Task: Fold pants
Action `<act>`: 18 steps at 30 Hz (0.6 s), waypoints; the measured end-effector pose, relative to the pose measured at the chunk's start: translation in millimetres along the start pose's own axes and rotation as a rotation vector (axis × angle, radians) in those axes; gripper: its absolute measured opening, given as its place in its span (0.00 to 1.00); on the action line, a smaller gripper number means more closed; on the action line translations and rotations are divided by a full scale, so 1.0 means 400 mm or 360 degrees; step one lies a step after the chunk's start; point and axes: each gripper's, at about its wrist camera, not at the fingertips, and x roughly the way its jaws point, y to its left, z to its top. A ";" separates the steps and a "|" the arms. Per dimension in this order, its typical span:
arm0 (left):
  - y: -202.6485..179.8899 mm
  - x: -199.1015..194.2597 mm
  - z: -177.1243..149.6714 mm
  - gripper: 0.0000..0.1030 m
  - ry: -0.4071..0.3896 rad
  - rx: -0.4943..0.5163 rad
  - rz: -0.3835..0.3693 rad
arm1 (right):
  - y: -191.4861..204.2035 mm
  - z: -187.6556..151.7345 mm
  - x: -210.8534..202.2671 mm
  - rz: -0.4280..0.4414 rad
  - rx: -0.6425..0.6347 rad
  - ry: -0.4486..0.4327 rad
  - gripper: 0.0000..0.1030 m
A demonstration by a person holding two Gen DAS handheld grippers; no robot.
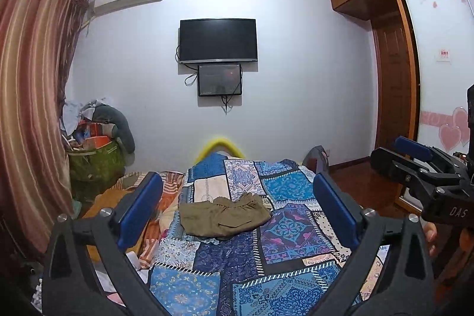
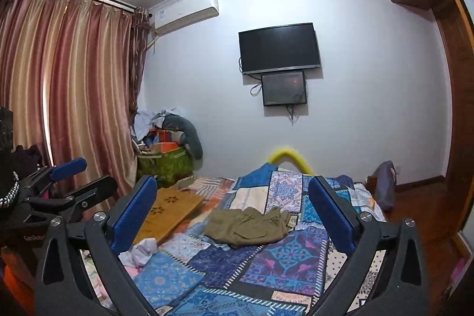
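The olive-green pants lie in a folded, slightly rumpled bundle on the bed's blue patchwork cover. My left gripper hovers short of them, its blue pads spread wide with nothing between them. The right gripper shows at the right edge of that view, held off the bed's side. In the right wrist view the pants sit ahead of my right gripper, which is open and empty above the cover. The left gripper appears at the left, also open.
A mustard-coloured cloth and crumpled white fabric lie on the bed's left side. A green bag heaped with things stands in the corner by the curtain. A wardrobe and wooden floor lie to the right.
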 end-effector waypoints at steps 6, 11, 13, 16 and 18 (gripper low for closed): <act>-0.006 0.007 -0.006 1.00 0.0007 0.0006 0.0000 | 0.002 -0.006 -0.004 -0.0022 -0.0017 0.0006 0.99; -0.001 0.008 -0.007 1.00 0.0015 -0.0011 -0.0015 | 0.002 -0.005 -0.006 -0.0027 -0.0012 0.0015 0.99; 0.000 0.009 -0.007 1.00 0.0015 -0.0015 -0.0019 | 0.002 -0.004 -0.007 -0.0026 -0.0016 0.0017 0.99; 0.002 0.010 -0.006 1.00 0.0014 -0.0019 -0.0021 | 0.005 0.000 -0.009 -0.0033 -0.0024 0.0018 0.99; 0.004 0.009 -0.006 1.00 0.0012 -0.0026 -0.0023 | 0.007 0.004 -0.009 -0.0031 -0.0029 0.0018 0.99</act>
